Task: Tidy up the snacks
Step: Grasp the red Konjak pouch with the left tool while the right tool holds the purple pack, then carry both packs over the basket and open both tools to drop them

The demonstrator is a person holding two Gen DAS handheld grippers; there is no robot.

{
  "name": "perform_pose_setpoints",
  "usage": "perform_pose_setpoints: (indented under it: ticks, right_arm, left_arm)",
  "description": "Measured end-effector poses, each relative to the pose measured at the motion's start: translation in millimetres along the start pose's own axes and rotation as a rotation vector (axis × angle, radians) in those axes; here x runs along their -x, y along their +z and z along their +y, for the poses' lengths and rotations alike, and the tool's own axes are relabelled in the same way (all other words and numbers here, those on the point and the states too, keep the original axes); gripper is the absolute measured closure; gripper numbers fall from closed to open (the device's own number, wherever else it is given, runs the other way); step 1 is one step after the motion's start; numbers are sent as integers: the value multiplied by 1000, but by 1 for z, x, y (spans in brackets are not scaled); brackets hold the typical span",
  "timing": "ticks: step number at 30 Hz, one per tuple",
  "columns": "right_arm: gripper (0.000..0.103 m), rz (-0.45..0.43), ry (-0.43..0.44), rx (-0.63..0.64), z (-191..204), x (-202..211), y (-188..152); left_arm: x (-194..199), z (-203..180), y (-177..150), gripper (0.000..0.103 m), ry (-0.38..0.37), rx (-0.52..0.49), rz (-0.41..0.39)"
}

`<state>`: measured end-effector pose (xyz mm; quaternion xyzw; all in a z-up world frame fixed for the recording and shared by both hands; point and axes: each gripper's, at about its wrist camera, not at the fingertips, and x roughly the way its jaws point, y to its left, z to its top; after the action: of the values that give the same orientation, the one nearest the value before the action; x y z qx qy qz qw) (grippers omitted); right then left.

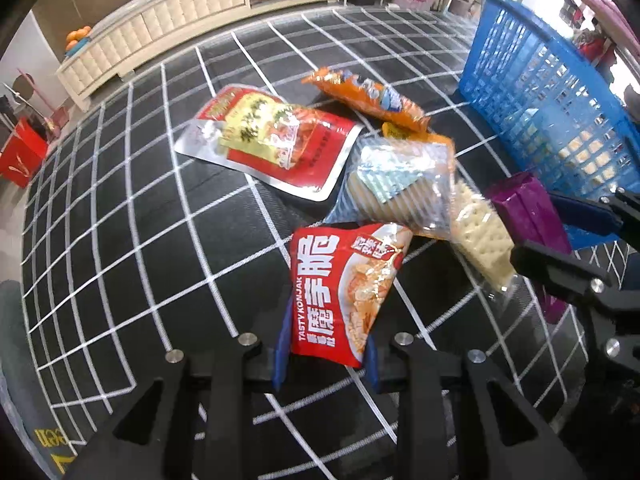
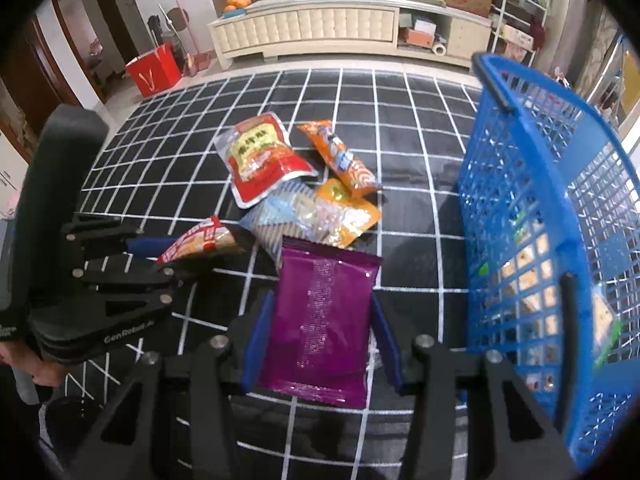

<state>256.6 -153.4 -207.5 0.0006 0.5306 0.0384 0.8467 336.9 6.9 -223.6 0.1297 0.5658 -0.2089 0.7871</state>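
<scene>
Red konjac snack pouch (image 1: 344, 288), "TASTY KONJAC" print and photo of chips on front, pinched at its lower end by the left claw (image 1: 325, 364); blue pads pressed on both edges, pouch lifted clear of the black grid-pattern bench (image 1: 120, 240). Purple snack pouch (image 2: 320, 320), glossy, back seam facing the camera, clamped between the blue pads of the right claw (image 2: 322, 348), held near the basket's left side.

Loose pile in the middle of the bench: red-and-silver pouch with yellow label (image 1: 276, 140) far left, orange packet (image 1: 368, 98) far right of it, clear cracker pack with blue-striped wrap (image 1: 396, 188) overlapping an orange-edged bag, another cracker sleeve (image 1: 480, 240) near right.

Blue plastic mesh basket (image 2: 532, 208) stands at right, black handles; through the mesh some cracker-type packs and green-trimmed wrappers show inside, exact count unclear.

Both claws point steeply down. In the right wrist view the left claw sits at left, a hand partly visible at the edge behind it.
</scene>
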Motion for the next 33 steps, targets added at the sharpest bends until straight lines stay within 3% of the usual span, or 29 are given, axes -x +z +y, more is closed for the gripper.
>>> perform_pose_setpoints:
  ticks: [13, 19, 33]
  right_arm:
    - [50, -134, 13, 43, 0, 99, -10]
    - [50, -193, -2, 46, -17, 147, -18]
    - [50, -262, -56, 15, -72, 205, -32]
  left_arm:
    - [122, -49, -24, 75, 72, -14, -165]
    - [159, -84, -18, 75, 89, -46, -234]
    - [190, -165, 12, 75, 54, -125, -330]
